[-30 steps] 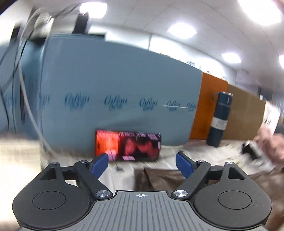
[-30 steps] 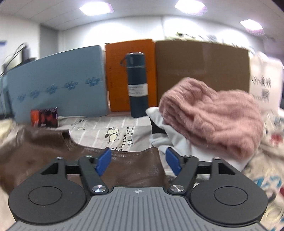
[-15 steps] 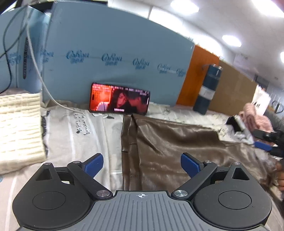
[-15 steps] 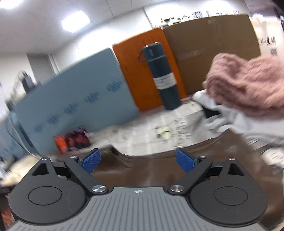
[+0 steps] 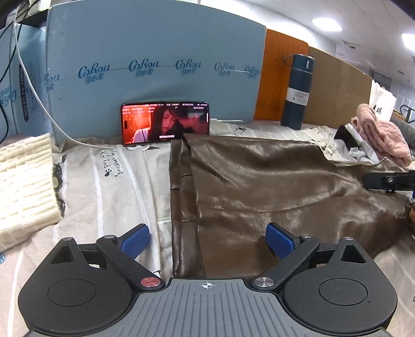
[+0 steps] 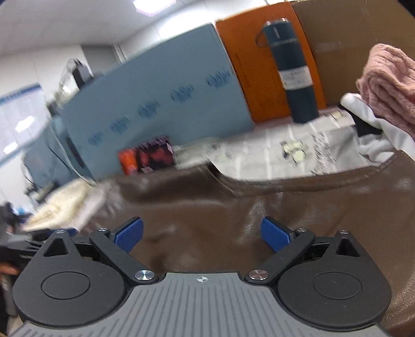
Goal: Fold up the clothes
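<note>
Our left tongs (image 5: 207, 239) have dropped nearer the brown garment (image 5: 259, 186), now filling centre frame on the table (image 5: 109, 181). Both left and right tongs (image 6: 202, 233) stand apart, empty, over it.

Bright, even office light from ceiling panels (image 5: 326, 21). Left wrist view sharp; sheen on brown leather garment (image 5: 259, 186). Right wrist view motion-blurred, worst at left, phone (image 6: 146, 157) smeared. Fisheye bending at edges, dark corners.
</note>
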`<state>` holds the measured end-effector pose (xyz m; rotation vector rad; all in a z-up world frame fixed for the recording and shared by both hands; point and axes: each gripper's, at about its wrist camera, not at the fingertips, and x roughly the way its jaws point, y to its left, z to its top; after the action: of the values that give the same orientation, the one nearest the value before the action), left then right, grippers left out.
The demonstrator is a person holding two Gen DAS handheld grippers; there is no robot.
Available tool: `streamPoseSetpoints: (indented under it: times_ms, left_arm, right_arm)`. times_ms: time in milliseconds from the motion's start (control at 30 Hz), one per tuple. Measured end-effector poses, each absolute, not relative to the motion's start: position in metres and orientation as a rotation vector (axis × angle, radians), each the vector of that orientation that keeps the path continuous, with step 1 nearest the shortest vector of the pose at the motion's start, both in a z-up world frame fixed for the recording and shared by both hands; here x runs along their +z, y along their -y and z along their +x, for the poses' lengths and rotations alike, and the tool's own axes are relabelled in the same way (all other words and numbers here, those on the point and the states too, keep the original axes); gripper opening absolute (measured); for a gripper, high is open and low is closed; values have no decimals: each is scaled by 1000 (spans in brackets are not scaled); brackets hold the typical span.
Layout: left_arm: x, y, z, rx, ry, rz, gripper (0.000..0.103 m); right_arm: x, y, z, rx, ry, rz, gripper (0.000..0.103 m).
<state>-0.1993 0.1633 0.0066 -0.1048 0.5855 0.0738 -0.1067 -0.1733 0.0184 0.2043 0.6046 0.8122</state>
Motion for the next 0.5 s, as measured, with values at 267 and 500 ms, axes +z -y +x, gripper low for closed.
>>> streamPoseSetpoints:
  times_ms: [267, 500]
  left_arm:
    - [8, -149, -206, -14, -541, -38, 99]
    - [3, -151, -198, 52, -609, -36, 99]
  right_arm:
    - [14, 169, -106, 765, -638, 167, 99]
    - [16, 175, -106, 770, -609, 210, 99]
